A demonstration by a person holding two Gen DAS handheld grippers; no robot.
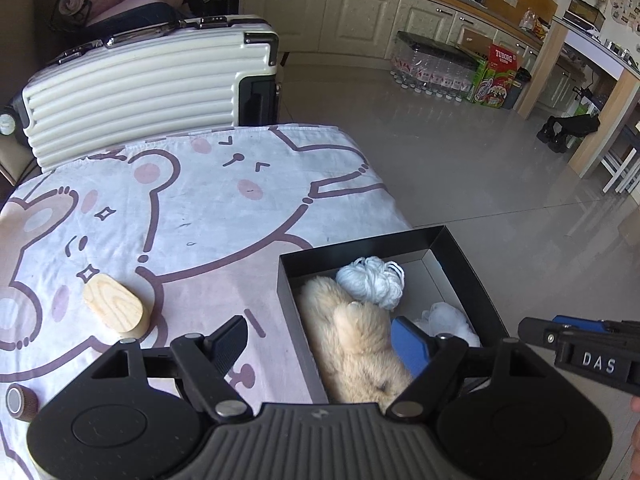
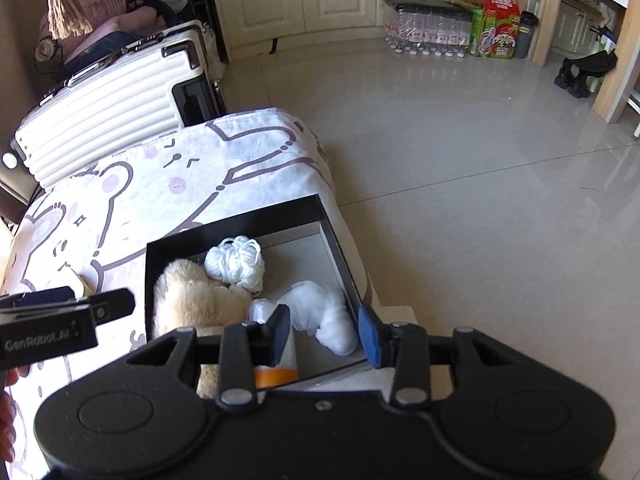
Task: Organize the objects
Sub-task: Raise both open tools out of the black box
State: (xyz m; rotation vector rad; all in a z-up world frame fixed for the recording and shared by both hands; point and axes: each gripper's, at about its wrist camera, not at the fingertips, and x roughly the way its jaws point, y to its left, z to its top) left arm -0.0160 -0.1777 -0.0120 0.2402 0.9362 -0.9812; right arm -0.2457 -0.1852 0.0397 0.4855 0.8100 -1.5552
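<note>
Currently, the pale oval wooden block (image 1: 116,306) lies on the cloth left of the black open cardboard box (image 1: 298,320), not yet packed. The left gripper (image 1: 326,344) and right gripper (image 2: 325,330) hover wide open, empty. Risk: reaching leftward may clip the box wall.

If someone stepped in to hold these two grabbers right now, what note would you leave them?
Left gripper: open, holding nothing, hovering over the near left wall of the black box.
Right gripper: open, holding nothing, above the box's near right corner.
In the box: plush toy, ball of white yarn, white mesh puff, and a white tube with an orange band.
Still out on the bear-print sheet: wooden block and a small brown jar.
Left to do, probably: box those two.
</note>
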